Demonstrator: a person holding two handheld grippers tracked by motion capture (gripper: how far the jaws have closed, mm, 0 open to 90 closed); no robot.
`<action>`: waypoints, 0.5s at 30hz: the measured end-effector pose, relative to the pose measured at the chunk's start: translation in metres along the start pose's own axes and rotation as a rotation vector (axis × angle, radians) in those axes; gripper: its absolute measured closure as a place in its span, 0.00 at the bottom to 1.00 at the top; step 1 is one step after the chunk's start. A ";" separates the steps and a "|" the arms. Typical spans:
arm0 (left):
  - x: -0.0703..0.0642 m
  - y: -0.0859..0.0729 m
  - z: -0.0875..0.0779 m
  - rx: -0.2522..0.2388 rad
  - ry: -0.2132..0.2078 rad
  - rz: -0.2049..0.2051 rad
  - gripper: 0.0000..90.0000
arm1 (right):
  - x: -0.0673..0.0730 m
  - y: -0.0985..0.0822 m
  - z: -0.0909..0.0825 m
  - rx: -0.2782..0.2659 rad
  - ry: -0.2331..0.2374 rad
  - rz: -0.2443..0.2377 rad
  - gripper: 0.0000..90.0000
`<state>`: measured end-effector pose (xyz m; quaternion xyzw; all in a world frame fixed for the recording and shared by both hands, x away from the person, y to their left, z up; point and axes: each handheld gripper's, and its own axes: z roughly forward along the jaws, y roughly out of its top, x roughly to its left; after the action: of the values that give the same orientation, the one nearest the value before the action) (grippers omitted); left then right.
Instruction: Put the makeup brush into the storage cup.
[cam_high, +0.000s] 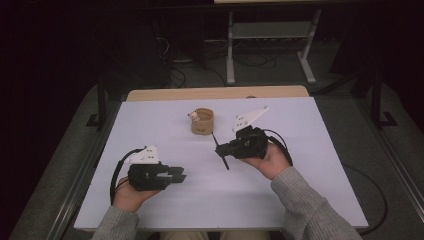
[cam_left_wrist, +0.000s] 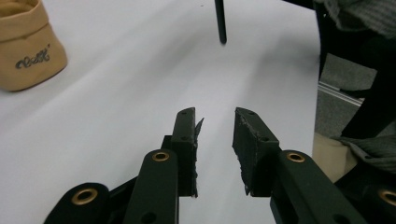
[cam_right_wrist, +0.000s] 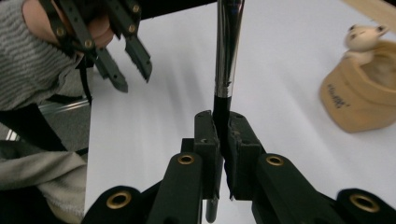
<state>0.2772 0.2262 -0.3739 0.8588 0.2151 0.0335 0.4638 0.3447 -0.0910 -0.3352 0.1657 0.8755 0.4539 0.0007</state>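
Note:
My right gripper (cam_high: 221, 149) (cam_right_wrist: 223, 119) is shut on a thin black brush (cam_high: 225, 162) (cam_right_wrist: 227, 56), gripping the black handle just below its silver ferrule. The brush stands nearly upright, lifted off the white table (cam_high: 300, 165), and its lower tip hangs into the left gripper view (cam_left_wrist: 220, 23). My left gripper (cam_high: 182, 176) (cam_left_wrist: 215, 116) rests low at the near left, open, with nothing between its pads; it also shows in the right gripper view (cam_right_wrist: 134, 80). A tan round holder (cam_high: 202, 121) (cam_left_wrist: 25, 51) (cam_right_wrist: 359, 102) stands at the far middle with a small pale figurine (cam_high: 193, 115) (cam_right_wrist: 362, 36) on its rim.
The white sheet lies on a wooden tabletop whose far edge (cam_high: 215, 93) shows behind it. Beyond the table stand metal table legs (cam_high: 230, 50) and loose cables on a dark floor. Grey sleeves (cam_high: 305, 200) reach in from the near edge.

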 end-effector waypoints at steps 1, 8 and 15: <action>0.000 -0.001 0.000 0.004 0.004 -0.002 0.76 | -0.001 0.001 -0.002 -0.004 -0.004 0.001 0.93; 0.002 -0.006 0.000 0.013 0.035 -0.004 0.71 | -0.010 0.008 -0.013 -0.014 -0.029 0.014 0.93; 0.002 -0.010 0.002 0.013 0.039 -0.010 0.66 | -0.021 0.016 -0.016 -0.041 -0.035 0.022 0.93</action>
<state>0.2762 0.2305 -0.3835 0.8599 0.2286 0.0463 0.4540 0.3669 -0.1017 -0.3166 0.1832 0.8641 0.4686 0.0147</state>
